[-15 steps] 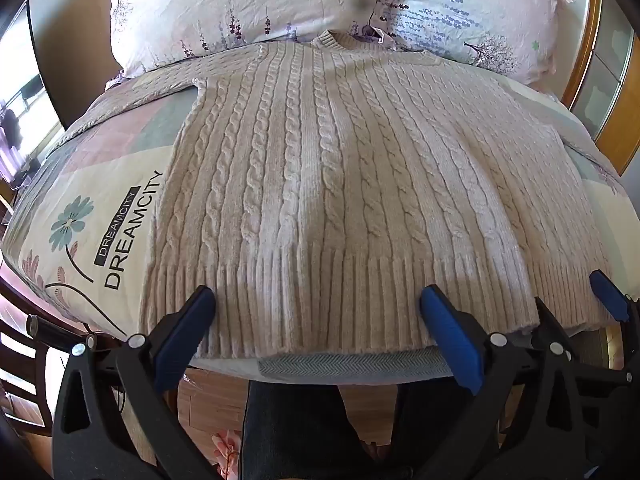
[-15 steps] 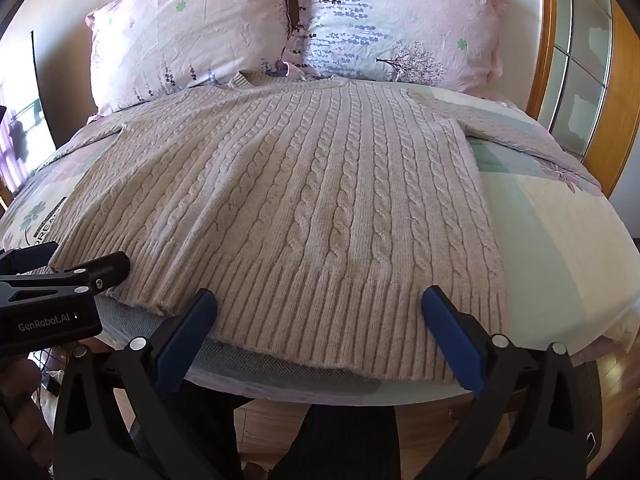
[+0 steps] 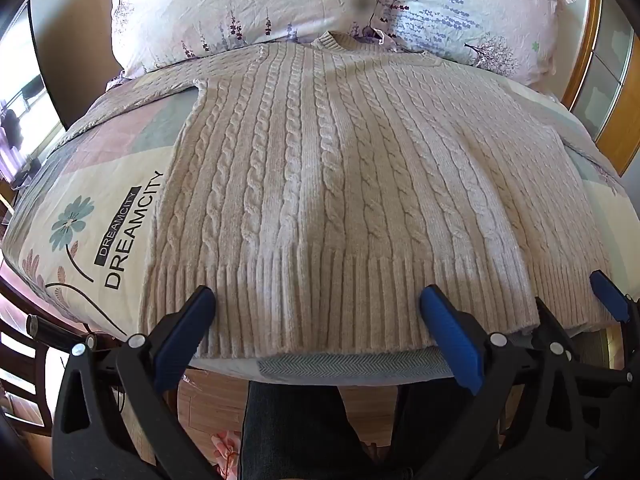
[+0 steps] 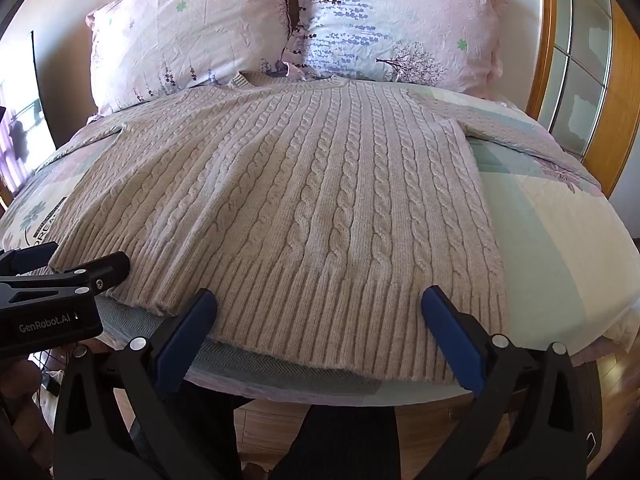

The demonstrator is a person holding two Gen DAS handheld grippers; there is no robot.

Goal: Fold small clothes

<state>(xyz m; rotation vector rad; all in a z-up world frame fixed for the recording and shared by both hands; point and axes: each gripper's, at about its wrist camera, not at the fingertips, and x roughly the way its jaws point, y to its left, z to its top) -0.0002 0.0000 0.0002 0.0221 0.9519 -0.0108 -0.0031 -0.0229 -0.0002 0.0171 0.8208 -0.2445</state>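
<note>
1. Sweater [image 3: 340, 184] lies flat and unfolded on the bed [image 4: 560, 240], spread out ahead of both claws, collar at the far end touching the pillows [image 4: 280, 32].
2. Sleeves look stretched outward to either side; no fold visible yet. Judged: the task is at its start and every fold remains.
3. Left gripper [image 3: 316, 320]: jaws wide apart, gripping nothing, ribbed hem [image 3: 320, 304] lying between the blue pads.
4. Right gripper [image 4: 320, 316]: likewise spread and empty, hem just ahead and between its fingers, near the sweater's right edge.
5. Likely next: pinch the hem or a side.
</note>
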